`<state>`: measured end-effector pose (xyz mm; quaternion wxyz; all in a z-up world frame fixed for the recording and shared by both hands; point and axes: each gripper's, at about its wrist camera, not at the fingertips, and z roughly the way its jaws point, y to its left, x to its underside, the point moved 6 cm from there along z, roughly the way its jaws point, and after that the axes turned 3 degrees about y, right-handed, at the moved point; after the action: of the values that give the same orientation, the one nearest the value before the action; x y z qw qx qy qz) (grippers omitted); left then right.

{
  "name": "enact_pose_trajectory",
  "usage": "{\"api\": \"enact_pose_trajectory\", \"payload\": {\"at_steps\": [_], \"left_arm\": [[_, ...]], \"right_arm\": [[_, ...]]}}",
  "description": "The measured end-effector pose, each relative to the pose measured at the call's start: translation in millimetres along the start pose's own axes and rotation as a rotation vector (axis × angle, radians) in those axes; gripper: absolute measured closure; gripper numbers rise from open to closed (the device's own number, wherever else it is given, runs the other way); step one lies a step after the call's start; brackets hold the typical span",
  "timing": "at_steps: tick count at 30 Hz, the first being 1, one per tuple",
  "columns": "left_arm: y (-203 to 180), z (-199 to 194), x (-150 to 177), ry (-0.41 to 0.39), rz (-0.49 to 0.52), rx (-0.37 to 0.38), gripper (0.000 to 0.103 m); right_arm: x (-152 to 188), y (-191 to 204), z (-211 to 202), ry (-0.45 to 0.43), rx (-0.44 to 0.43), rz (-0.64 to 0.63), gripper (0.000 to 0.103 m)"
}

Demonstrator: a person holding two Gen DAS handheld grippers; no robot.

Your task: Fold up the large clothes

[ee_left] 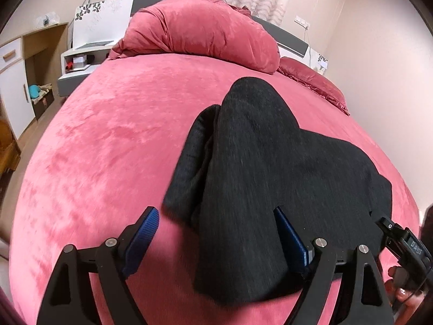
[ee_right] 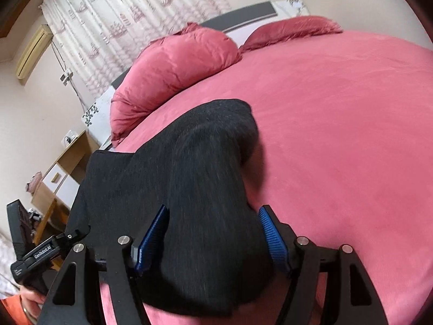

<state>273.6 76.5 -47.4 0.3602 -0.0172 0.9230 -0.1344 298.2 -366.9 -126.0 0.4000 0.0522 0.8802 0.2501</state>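
Note:
A dark charcoal garment [ee_left: 265,168] lies bunched and partly folded on the pink bed [ee_left: 108,140]. My left gripper [ee_left: 216,216] is open, its blue pads [ee_left: 147,227] spread wide over the garment's near edge, with cloth lying between them. In the right wrist view the same garment [ee_right: 194,189] lies on the bed [ee_right: 351,135]. My right gripper [ee_right: 213,214] is open too, its pads [ee_right: 270,233] on either side of a raised fold of cloth. The right gripper's body shows at the left wrist view's right edge [ee_left: 406,246].
Pink pillows [ee_left: 200,29] lie at the head of the bed against a grey headboard [ee_left: 292,36]. A bedside shelf [ee_left: 78,59] and wooden cabinets [ee_left: 24,75] stand at the left. Curtains [ee_right: 130,19] hang behind. The left gripper's body [ee_right: 35,254] shows at lower left.

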Motion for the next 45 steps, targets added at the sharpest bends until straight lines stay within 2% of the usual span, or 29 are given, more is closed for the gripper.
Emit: {"api": "enact_pose_trajectory", "payload": {"at_steps": [9,14,20,29,34,37,39,42,45], "left_arm": [[-7.7,-39.1,34.1,-0.074,0.016,-0.039,0.017],[-10.5,-46.4,58.0,-0.045,0.061,-0.069,0.017],[-0.5,-51.9,89.9,-0.001,0.027,-0.086,0.017],[-2.8,-57.8,118.0,0.041,0.079,-0.101,0.017],[-9.8,-56.4,133.1,0.08,0.113,-0.104,0.017],[-14.6,-58.6,139.4,0.089,0.135,-0.11,0.013],[-17.7,-61.9,141.6,0.085,0.148,-0.114,0.009],[-20.7,-69.2,142.9,0.073,0.161,-0.125,0.003],[-21.0,-78.5,141.9,0.051,0.154,-0.137,0.001]], "right_arm": [[33.9,4.5,-36.8,-0.045,0.08,0.014,0.032],[52.2,18.2,-42.3,-0.022,0.122,-0.031,0.032],[84.0,50.5,-43.9,0.015,0.137,-0.153,0.032],[113.6,63.2,-43.6,0.086,0.128,-0.126,0.032],[128.7,68.1,-51.5,0.091,0.145,-0.152,0.032],[132.4,69.4,-55.0,0.097,0.158,-0.159,0.031],[134.8,68.6,-58.2,0.1,0.162,-0.148,0.024],[133.4,64.1,-63.6,0.1,0.179,-0.122,0.022],[133.0,64.9,-72.3,0.083,0.194,-0.109,0.017]]}}
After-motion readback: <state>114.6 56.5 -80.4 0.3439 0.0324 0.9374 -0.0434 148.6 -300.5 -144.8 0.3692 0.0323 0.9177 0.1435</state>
